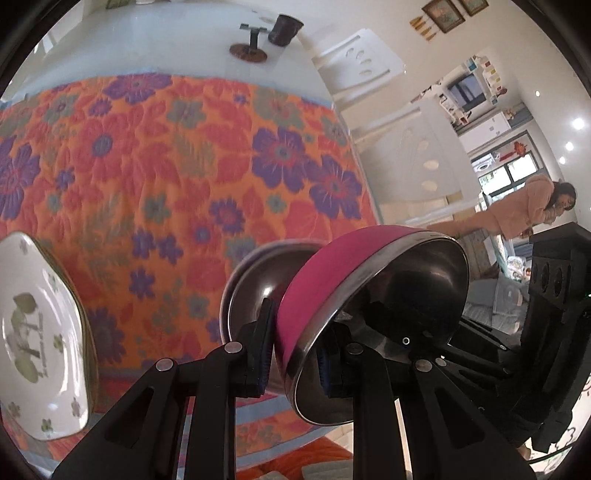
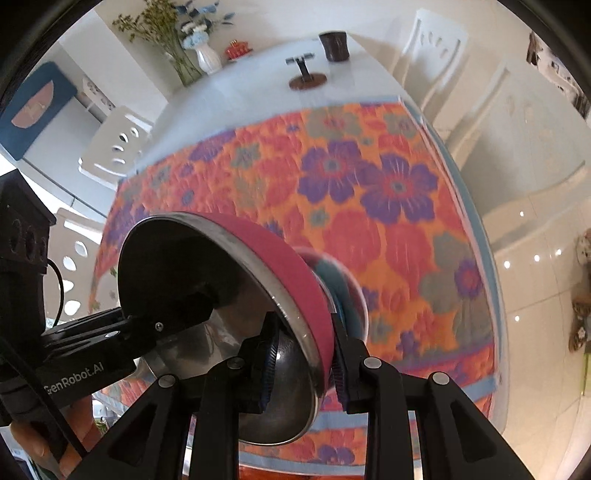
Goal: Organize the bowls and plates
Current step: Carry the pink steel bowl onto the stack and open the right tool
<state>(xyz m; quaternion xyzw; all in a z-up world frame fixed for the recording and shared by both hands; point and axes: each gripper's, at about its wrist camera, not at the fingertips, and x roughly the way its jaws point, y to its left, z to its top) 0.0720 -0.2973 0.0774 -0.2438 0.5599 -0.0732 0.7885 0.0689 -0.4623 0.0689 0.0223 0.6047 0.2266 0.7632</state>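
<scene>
**Two grippers on one pink bowl**

Two grippers hold the same pink bowl [image 1: 373, 317], a steel-lined bowl with a magenta outer wall, tilted on edge above the floral cloth [image 1: 155, 166]. In the left wrist view our left gripper [image 1: 295, 354] has its fingers pressed together on the rim at 6 o'clock, one pad on the magenta wall, the other inside the steel. In the right wrist view our right gripper [image 2: 304, 363] clamps the bowl's [image 2: 221, 306] rim the same way at 6 o'clock; the left gripper's black body [image 2: 88, 343] reaches into the bowl from 9 o'clock.

We see a second bowl [image 1: 255, 288], steel inside, just behind the pink one at about 9 o'clock of it in the left view; in the right view it [image 2: 340, 291] shows a teal outer wall, blurred. Whether the two bowls touch, we cannot tell.

A white plate [image 1: 40, 317] with a leaf print sits at 8 o'clock in the left view, on the cloth. At 12 o'clock on the bare white table [image 1: 184, 48] stand a dark cup [image 1: 284, 29] and a small metal stand [image 1: 249, 46].
</scene>
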